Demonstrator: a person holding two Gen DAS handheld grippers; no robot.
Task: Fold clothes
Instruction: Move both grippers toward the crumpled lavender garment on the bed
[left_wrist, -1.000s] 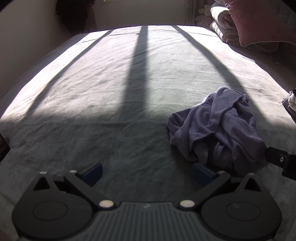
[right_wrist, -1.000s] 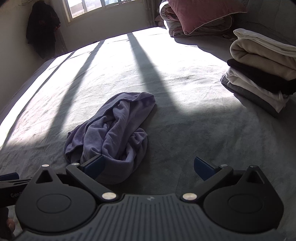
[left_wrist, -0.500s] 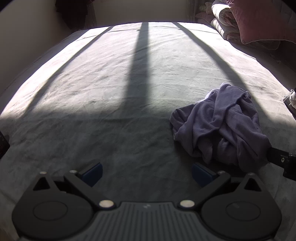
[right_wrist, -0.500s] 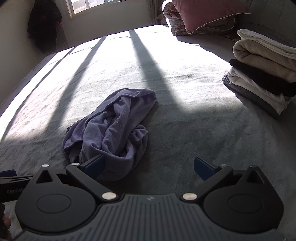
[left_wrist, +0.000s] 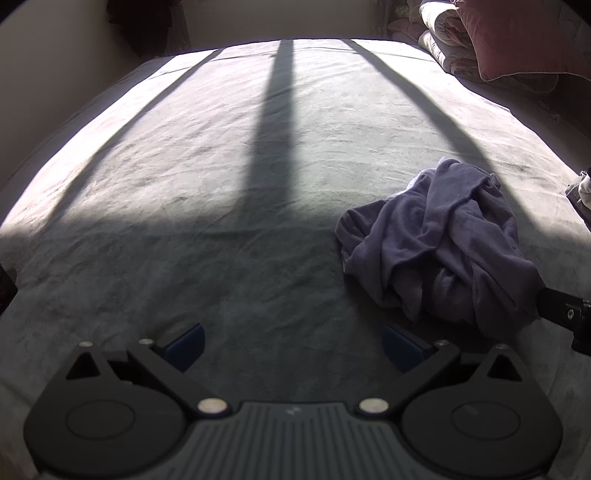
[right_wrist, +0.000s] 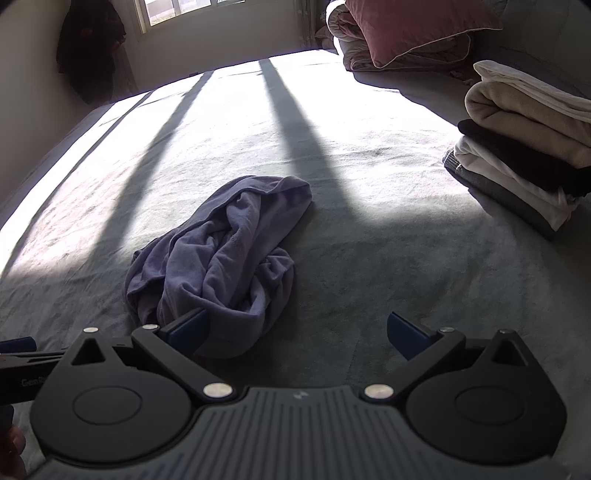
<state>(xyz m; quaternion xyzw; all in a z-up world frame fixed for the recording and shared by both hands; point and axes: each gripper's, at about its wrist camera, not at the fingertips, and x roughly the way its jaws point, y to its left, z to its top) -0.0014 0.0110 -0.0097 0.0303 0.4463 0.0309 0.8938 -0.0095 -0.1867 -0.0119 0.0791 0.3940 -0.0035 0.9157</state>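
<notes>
The purple garment (right_wrist: 218, 258) lay crumpled on the bed (right_wrist: 369, 258), at two o'clock of the left hand-held gripper (left_wrist: 293, 343) and eleven o'clock of the right hand-held gripper (right_wrist: 297, 332), both spread wide and empty, seemingly poised to grab it for spreading.

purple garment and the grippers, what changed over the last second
Little changed. Both hand-held grippers eased slightly closer to the purple garment: it sits a bit larger and lower in each view. The left hand-held gripper and right hand-held gripper are open as before, nothing taken hold of or let go. The garment lies crumpled in the same shape on the bed, and the folded stack is untouched.
</notes>
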